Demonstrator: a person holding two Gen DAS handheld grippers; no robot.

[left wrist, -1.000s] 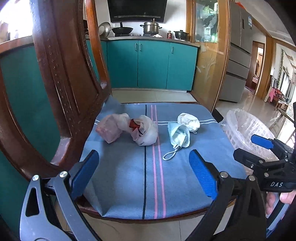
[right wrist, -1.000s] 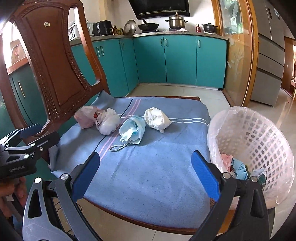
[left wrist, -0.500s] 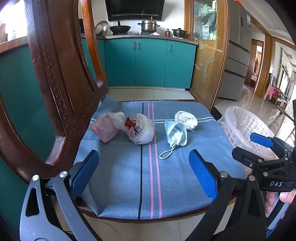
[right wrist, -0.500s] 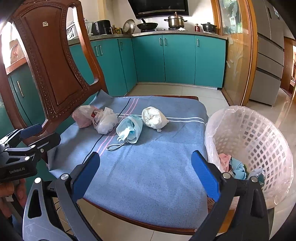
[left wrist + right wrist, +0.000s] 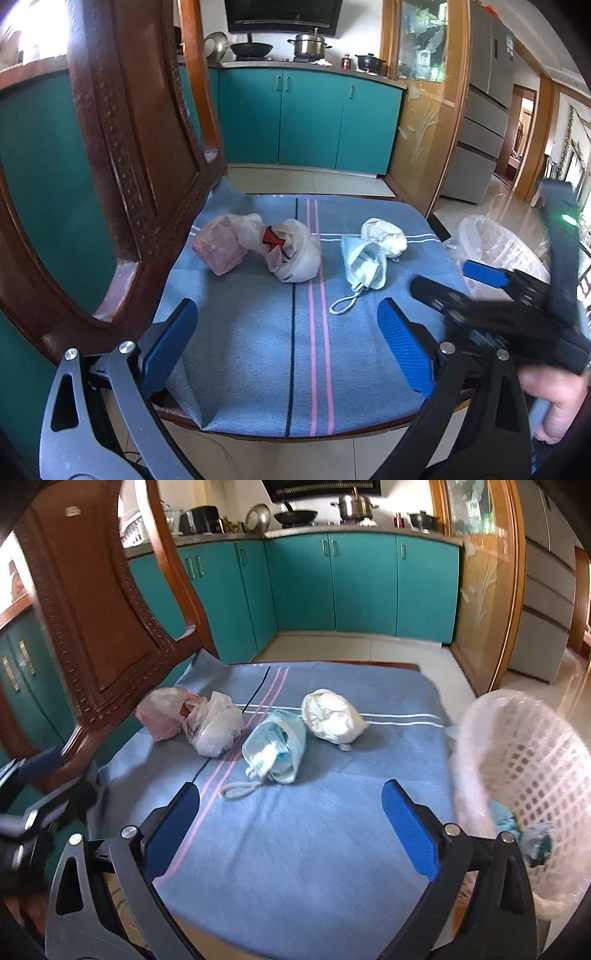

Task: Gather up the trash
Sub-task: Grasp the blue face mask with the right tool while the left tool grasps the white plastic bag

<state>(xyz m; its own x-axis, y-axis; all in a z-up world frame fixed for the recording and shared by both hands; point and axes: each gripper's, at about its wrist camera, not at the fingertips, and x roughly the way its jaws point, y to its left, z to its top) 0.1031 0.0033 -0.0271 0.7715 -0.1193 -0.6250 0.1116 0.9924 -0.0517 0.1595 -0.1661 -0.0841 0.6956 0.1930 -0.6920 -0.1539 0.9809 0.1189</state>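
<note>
Here, four bits of trash lie on the blue cloth point(image 5: 332, 849) over the chair seat: a pink bag point(image 5: 162, 716) touching a white bag point(image 5: 216, 731), a blue face mask point(image 5: 275, 749) and a white wad point(image 5: 332, 716). Both the left gripper point(image 5: 288, 343) and right gripper point(image 5: 291, 823) hover empty, jaws spread wide. The white basket point(image 5: 535, 760) stands just beside the seat.

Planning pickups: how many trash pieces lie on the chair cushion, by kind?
Plastic bags: 2, pink plastic bag and white plastic bag
Face masks: 1, blue face mask
Paper wads: 1, white paper wad
Total: 4
</note>
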